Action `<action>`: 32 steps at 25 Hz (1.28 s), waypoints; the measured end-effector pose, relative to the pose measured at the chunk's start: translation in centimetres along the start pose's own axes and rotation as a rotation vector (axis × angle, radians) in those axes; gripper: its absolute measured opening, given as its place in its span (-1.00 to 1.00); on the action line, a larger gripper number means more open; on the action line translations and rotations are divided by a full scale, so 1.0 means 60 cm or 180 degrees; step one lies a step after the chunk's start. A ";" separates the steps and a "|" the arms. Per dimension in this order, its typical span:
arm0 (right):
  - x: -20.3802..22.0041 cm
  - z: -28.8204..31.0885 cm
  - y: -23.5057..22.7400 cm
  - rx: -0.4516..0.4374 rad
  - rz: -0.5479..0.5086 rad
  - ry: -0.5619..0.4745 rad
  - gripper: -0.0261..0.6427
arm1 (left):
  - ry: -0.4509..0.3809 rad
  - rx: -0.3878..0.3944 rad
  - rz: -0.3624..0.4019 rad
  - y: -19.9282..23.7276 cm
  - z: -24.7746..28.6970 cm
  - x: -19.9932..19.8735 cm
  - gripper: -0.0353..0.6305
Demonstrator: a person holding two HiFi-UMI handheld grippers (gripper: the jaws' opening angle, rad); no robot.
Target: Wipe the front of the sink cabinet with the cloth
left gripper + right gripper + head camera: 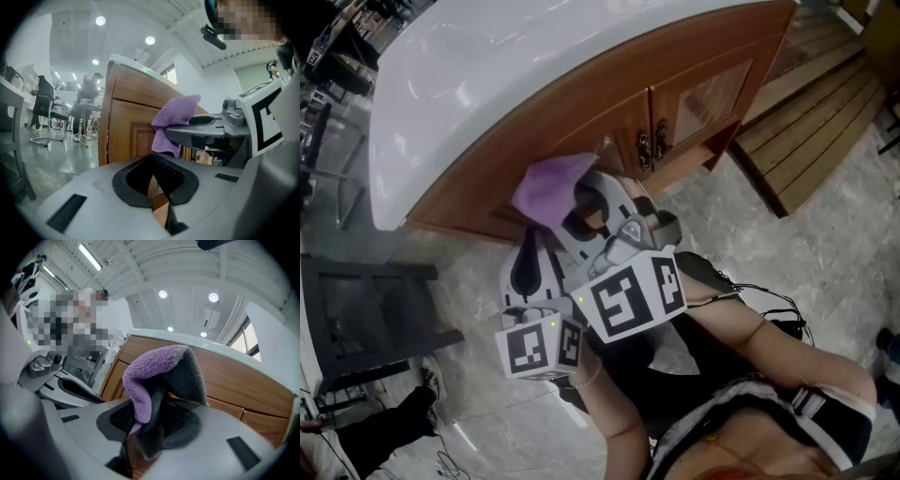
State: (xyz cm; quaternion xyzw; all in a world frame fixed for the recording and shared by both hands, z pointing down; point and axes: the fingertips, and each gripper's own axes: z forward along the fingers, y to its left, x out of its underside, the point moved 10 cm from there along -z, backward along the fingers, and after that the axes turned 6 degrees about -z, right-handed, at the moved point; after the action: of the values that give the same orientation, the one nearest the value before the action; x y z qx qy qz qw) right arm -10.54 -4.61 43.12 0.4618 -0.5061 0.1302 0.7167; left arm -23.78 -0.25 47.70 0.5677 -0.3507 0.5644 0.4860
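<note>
one cloth [146, 380] sits pinched in the right tool [140, 434].

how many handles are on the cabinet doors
2: one handle and a second handle, side by side where two doors of the cabinet front meet, just beside the purple cloth. Others may be hidden behind that cloth.

The cloth [546, 187] sits between the jaws of the right gripper [581, 208], close before the front of the sink cabinet [581, 122], below the countertop [487, 75] and left of the door handles [652, 142]. The left gripper [528, 253] lies just left of the right one (farther back from the cabinet). A wooden platform [806, 122] lies on the floor right of the cabinet.
</note>
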 end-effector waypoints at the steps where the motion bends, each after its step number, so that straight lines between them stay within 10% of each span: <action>1: 0.003 -0.002 -0.004 0.0005 0.0010 0.0010 -0.39 | 0.0000 0.0008 -0.0006 -0.001 0.002 0.000 -0.89; 21: 0.084 -0.071 -0.132 0.0366 0.0143 0.0229 -0.38 | 0.0085 0.0346 0.0036 -0.052 0.045 0.016 -0.89; 32: 0.098 -0.075 -0.149 0.0281 0.0302 0.0078 -0.38 | 0.0120 -0.0026 -0.0025 -0.008 -0.014 0.033 -0.89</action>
State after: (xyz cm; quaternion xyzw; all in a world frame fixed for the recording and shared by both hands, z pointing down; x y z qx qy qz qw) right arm 0.70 -7.50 43.10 0.4667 -0.5124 0.1919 0.6948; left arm -23.34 0.98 49.46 0.5564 -0.3415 0.5716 0.4970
